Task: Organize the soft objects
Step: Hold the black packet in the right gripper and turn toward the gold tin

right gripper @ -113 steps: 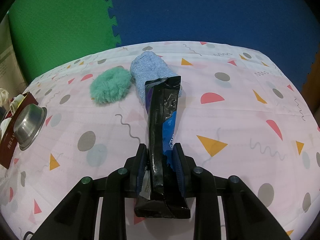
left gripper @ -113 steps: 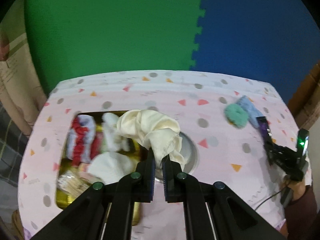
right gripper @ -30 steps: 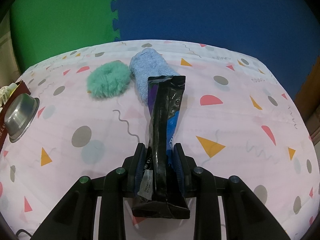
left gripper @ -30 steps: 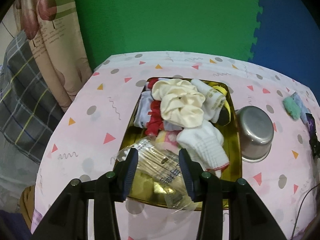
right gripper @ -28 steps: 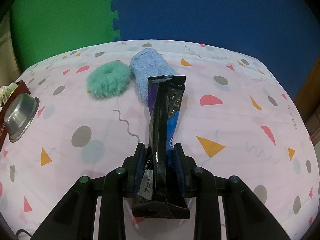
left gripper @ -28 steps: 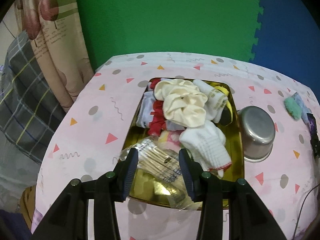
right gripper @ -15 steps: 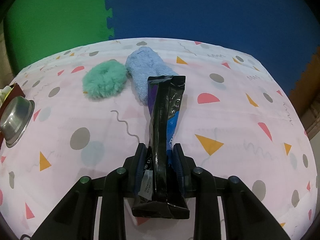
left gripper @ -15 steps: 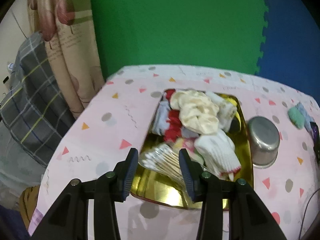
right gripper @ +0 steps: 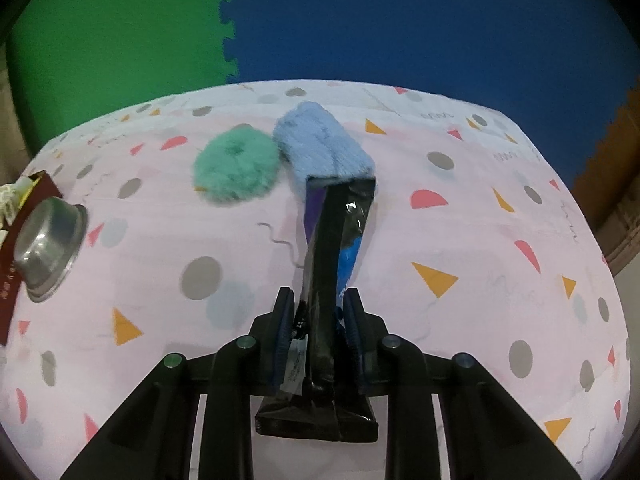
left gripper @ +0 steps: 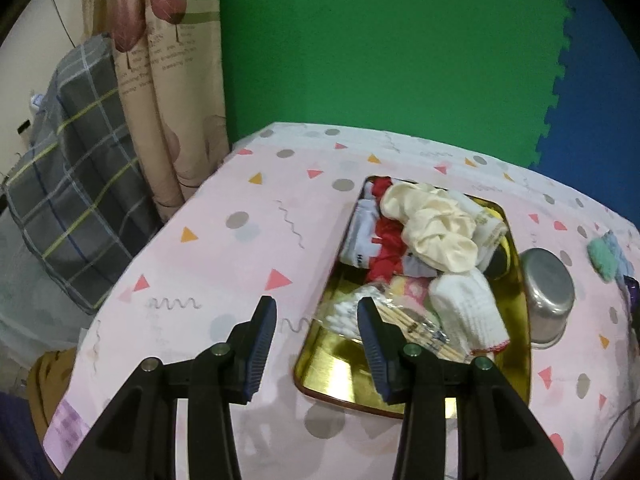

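Observation:
In the left wrist view a gold tray [left gripper: 332, 376] holds a cream cloth [left gripper: 436, 224], white socks [left gripper: 466, 312], red and white items and a bag of cotton swabs [left gripper: 400, 320]. My left gripper [left gripper: 316, 312] is open and empty, above the tray's near left edge. In the right wrist view my right gripper [right gripper: 318, 304] is shut on a black and blue packet [right gripper: 336, 240], held above the table. Beyond it lie a green fluffy scrunchie [right gripper: 236, 168] and a light blue fluffy sock [right gripper: 324, 148].
A steel bowl [left gripper: 546, 292] sits just right of the tray; it also shows in the right wrist view [right gripper: 48, 244] at the left. The pink patterned tablecloth [left gripper: 224, 240] drops off at the left, beside a curtain [left gripper: 168, 80] and a plaid cushion [left gripper: 80, 168].
My left gripper has let go of the cream cloth into the tray, opened, and pulled back and to the left. My right gripper still holds the packet and has shifted slightly.

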Tool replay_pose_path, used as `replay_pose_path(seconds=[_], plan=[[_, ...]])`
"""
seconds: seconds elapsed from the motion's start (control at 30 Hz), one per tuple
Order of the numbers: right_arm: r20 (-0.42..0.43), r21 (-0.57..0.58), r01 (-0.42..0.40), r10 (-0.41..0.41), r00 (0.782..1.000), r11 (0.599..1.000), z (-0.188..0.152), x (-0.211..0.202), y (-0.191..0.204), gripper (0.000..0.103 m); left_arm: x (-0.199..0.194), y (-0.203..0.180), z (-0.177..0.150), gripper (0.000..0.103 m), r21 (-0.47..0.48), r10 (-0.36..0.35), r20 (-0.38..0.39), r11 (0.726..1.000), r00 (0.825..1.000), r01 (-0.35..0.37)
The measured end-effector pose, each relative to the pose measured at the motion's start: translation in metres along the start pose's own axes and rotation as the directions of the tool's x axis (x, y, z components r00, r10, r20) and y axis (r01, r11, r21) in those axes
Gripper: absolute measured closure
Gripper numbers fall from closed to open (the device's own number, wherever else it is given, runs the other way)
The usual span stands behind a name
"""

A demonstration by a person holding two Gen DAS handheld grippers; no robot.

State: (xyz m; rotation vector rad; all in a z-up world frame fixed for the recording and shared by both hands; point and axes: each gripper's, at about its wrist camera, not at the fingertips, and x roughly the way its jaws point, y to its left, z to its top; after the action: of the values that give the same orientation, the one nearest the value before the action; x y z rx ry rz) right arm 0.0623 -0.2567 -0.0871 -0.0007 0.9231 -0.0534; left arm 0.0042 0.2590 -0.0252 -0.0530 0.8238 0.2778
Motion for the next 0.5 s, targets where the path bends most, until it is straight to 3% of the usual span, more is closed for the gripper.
replay_pose_path(seconds=[0.13,0.5], plan=[[0.013,-0.009,-0.037,0.037,0.999,0.999,0.001,-0.011,0.012,0.089,0.003,0.005,-0.001,0.06,-0.023,-0.015,-0.012,1.0,1.0,0.015],[-0.029,-0.03,-0.072,0.071,0.997,0.997,-0.005,-0.002,0.03,0.09,0.005,0.011,-0.002,0.06,-0.057,-0.024,-0.02,0.998,1.0,0.023]])
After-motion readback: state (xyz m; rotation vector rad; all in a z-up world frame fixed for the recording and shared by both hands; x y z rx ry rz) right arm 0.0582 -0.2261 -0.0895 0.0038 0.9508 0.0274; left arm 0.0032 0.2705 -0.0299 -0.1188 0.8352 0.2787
